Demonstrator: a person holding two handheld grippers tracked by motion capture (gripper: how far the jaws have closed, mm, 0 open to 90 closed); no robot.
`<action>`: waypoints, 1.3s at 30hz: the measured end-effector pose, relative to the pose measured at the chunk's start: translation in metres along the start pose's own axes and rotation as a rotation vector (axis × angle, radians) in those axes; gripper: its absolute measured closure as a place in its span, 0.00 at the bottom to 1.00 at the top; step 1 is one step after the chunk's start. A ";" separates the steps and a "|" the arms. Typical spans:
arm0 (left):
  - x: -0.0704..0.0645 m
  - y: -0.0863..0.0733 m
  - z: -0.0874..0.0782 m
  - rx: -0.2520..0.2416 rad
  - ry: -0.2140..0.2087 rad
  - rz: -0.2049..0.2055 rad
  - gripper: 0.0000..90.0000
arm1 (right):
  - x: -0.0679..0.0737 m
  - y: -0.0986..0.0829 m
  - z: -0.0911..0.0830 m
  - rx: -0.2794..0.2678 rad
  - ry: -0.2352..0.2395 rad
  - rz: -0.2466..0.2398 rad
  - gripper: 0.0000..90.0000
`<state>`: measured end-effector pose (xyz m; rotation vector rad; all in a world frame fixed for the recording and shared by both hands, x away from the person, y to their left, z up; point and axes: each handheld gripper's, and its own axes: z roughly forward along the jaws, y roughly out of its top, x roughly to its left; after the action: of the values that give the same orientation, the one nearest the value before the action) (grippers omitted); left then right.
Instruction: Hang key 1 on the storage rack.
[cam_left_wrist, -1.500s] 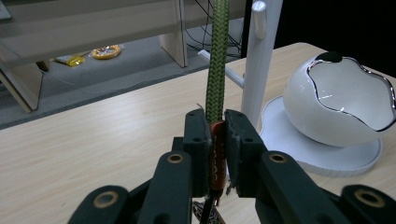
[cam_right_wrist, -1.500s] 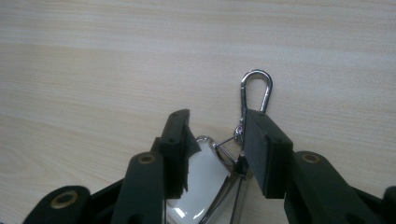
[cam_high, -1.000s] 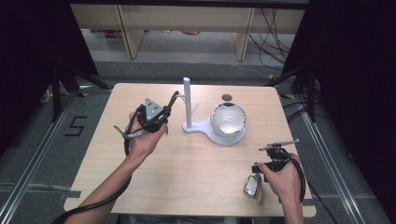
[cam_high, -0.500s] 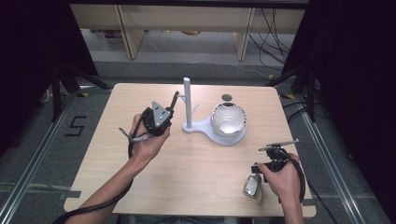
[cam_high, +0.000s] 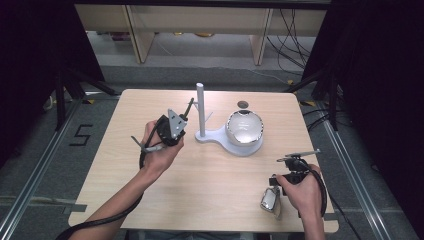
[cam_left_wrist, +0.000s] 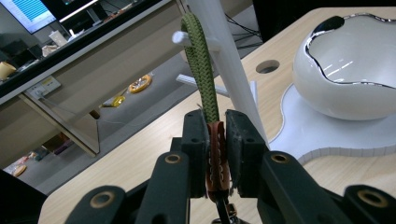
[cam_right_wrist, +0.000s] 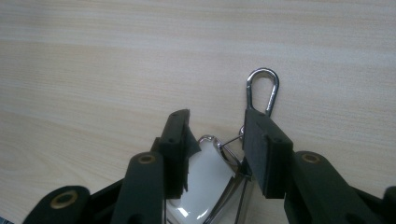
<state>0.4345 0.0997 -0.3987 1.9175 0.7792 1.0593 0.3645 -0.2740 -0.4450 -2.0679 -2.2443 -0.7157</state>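
A: Where does the strap sit?

B: In the left gripper view it rises up the centre of the frame. The left gripper is clenched on its brown leather end, and the green braided loop reaches to the upper middle, where it hangs at a white peg jutting from the post. Whether the loop is fully over the peg or only leaning on it cannot be told.

A: And in the high view?

B: The left gripper is at centre left, just left of the post, pointing up and right at it. The bowl sits right of the post on the same white base.

A: So which way does the strap's long axis run?

B: Away from the jaws toward the post, nearly along it. The peg lies straight ahead of the jaws, so a coming move likely turns on the loop's opening meeting the peg tip.

A: The other hand?

B: The right gripper is released, its jaws apart around a shiny metal clip on the table, at the lower right of the high view. The left hand is much the nearer to the post.
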 end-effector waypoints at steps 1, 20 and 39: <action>-0.001 -0.001 0.001 -0.002 -0.001 -0.002 0.86 | 0.004 -0.001 -0.001 0.010 0.005 0.057 0.69; 0.005 -0.022 -0.003 -0.013 -0.231 -0.185 0.45 | -0.007 -0.001 -0.005 -0.014 -0.028 0.019 0.69; 0.014 -0.112 -0.039 0.005 -0.307 -0.459 0.35 | -0.004 0.008 0.002 0.028 -0.064 0.104 0.68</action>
<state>0.3919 0.1796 -0.4762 1.7321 0.9777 0.4717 0.3729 -0.2771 -0.4456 -2.2063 -2.1451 -0.6173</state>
